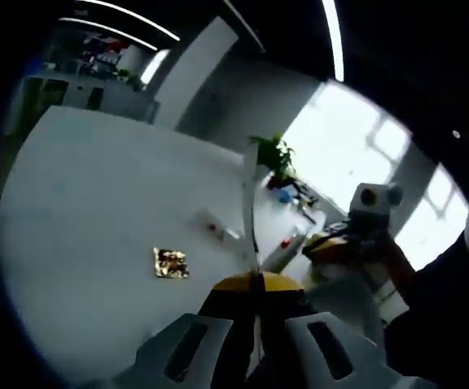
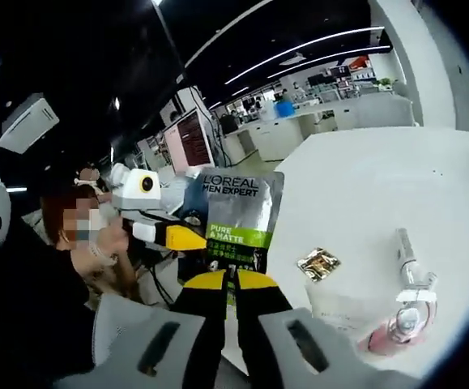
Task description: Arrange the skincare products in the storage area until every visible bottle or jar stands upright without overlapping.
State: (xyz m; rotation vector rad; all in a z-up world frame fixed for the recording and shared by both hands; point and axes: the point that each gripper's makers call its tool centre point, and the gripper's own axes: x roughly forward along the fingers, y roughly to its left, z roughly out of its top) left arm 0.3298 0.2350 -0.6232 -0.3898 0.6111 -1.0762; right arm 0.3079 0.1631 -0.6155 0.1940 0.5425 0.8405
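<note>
Left gripper view: I am pinching the sachet [image 1: 250,203] edge-on in my left gripper [image 1: 256,279] above the table [image 1: 80,203] | Right gripper view: my right gripper [image 2: 234,279] is clamping its lower edge; tube [image 2: 408,263] is lying flat — I am judging it best lowered squarely.

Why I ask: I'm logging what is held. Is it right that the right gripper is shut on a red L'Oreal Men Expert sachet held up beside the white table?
Not quite: the sachet is grey with a green band, not red, as the right gripper view shows. The rest holds: the right gripper is shut on its lower edge, beside the white table.
</note>
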